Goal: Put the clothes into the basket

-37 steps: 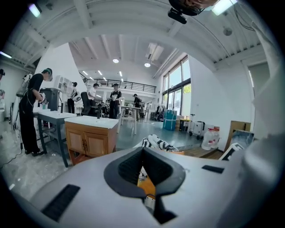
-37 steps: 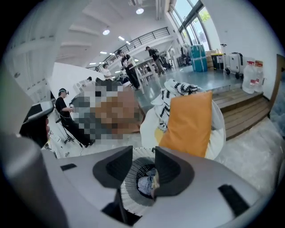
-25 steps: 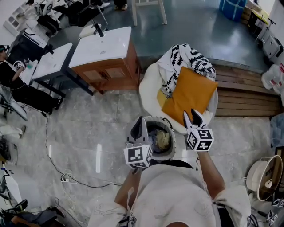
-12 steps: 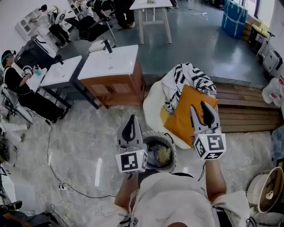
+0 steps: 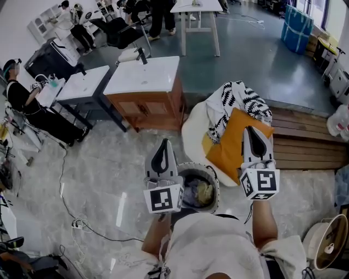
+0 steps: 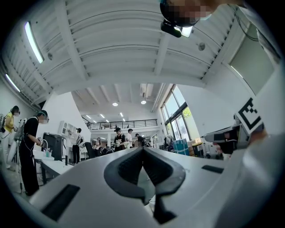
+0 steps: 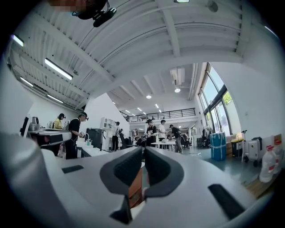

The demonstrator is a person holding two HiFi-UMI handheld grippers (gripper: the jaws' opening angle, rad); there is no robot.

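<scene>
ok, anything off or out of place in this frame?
Nothing spilled or damaged. The basket stands upright with clothes inside. The only things out of place are a black-and-white patterned cloth and an orange piece, both draped over the white seat rather than in the basket.

Basket (image 5: 216, 185) sits on the floor just ahead of the person, with clothes (image 5: 199, 192) in it. From the basket:
- 1 o'clock, just beside it: a round seat (image 5: 193, 131). A cushion (image 5: 232, 147) lies on the seat, and a patterned cloth (image 5: 237, 98) lies on it behind the cushion.
- 2 to 3 o'clock: a wooden platform (image 5: 305, 136), to the right of the seat.
- 11 o'clock: a sink cabinet (image 5: 144, 90), with a second sink stand (image 5: 82, 84) at its left.
- 12 o'clock, well back: a table (image 5: 196, 6).
- 10 o'clock, far left: a seated person (image 5: 27, 111).
</scene>
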